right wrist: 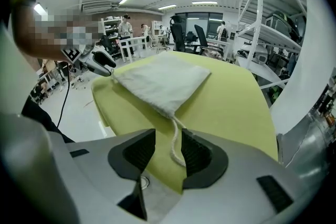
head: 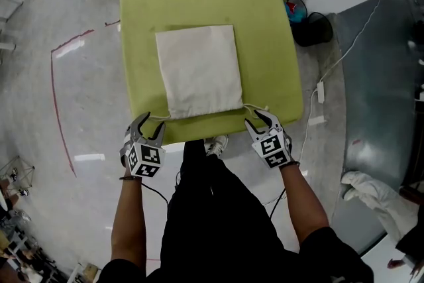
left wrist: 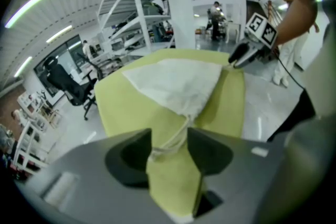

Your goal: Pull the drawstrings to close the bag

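As the bag [head: 199,69] lies flat on the green table [head: 268,30], nothing is pulled yet: at the table's near edge each drawstring [right wrist: 172,140] is straddled, ungripped, by the open left gripper [head: 150,129] and right gripper [head: 260,121].

One cream bag [head: 199,69] lies on one yellow-green table [head: 268,23], with two drawstrings, a left drawstring [left wrist: 175,139] and a right drawstring [right wrist: 172,138], and two grippers, the left gripper [head: 152,124] and the right gripper [head: 260,119], each with two jaws.
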### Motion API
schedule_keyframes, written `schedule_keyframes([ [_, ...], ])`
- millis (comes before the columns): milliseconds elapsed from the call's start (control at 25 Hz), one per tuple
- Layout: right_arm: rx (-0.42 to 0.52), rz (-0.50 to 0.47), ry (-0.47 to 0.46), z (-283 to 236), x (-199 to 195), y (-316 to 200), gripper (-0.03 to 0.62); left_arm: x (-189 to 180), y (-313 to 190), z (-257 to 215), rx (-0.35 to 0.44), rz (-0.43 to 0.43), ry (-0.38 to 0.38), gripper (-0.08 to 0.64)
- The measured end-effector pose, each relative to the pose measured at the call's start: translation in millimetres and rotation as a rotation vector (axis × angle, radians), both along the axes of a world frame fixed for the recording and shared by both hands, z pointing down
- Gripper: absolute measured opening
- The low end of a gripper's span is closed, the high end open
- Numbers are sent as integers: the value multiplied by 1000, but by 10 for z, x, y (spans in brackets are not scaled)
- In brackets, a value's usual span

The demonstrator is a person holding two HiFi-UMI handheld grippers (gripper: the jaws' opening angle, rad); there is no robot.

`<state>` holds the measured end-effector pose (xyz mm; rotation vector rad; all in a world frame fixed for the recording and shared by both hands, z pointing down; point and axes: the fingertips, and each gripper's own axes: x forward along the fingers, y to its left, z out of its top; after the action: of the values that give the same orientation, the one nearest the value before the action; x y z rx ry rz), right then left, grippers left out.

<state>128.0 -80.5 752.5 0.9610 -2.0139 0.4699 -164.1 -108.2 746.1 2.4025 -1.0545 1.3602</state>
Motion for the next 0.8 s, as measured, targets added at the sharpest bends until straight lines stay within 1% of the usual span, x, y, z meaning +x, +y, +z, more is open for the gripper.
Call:
schedule_keyframes([
  [160,-8,-4,1,8,-1,18,141,-5,-26,18,-14,8,-4,213],
  [320,-8,0,2,20,14,18,140,-45,-37,136,-59,3,-51,212],
  [440,1,7,2,-11,31,7,140,-62,-61,169,-63,14,-89,212],
  [520,6,10,2,-27,39,-3,140,-61,-79,182,-47,54,-143,210],
  [720,5,17,-6,-31,32,6,140,27,-76,223,-6,243,-319,209],
  [800,4,19,-5,-17,43,9,140,61,-90,225,13,297,-373,209],
])
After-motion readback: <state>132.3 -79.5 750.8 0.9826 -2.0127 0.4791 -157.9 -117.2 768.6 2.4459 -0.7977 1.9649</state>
